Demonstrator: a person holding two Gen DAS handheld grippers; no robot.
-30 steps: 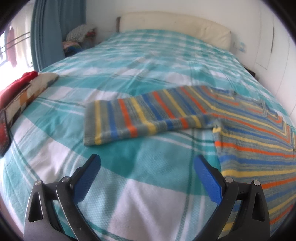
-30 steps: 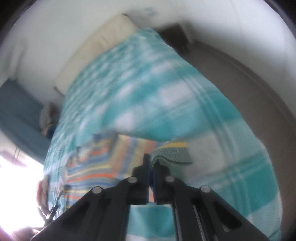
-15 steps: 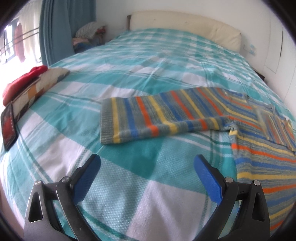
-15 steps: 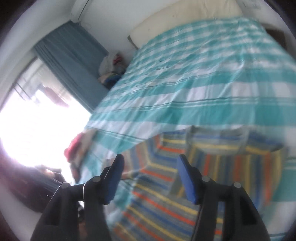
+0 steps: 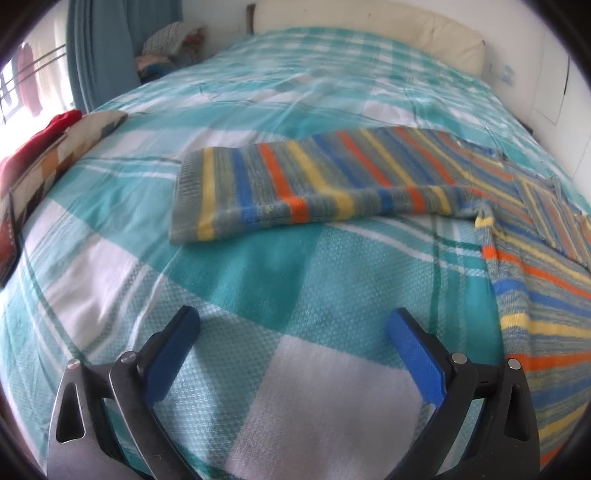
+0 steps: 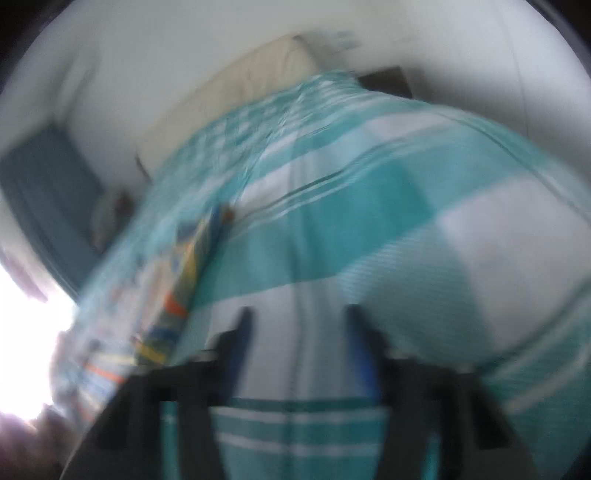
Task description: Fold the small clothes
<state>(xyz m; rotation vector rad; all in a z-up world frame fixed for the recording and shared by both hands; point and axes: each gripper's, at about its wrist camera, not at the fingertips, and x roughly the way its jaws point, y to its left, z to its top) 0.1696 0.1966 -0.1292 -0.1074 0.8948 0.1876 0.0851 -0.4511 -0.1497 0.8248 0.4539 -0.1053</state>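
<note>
Striped sweater point(image 5: 369, 177) flat on bed point(image 5: 295, 280); sleeve runs 9-to-3, cuff at 11 o'clock from left gripper point(image 5: 291, 332), wide, empty, nearer. Right gripper point(image 6: 297, 332) blurred, just been closing, part-open, nothing between.

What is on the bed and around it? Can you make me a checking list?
Surface: bed with a teal and white checked blanket, mostly flat.
Job's things: striped knit sweater lying at the right, one sleeve stretched out flat toward the left, not yet folded in.
Clutter: patchwork cushion and a red cloth at the left edge; pile of clothes in the far corner.
Grippers: left gripper above bare blanket, jaws wide open, empty. Right gripper blurred, jaws apart, have just been closing, nothing between them.
Cables: nothing seen.
Surroundings: cream headboard, blue curtain, bright window, white wall.
</note>
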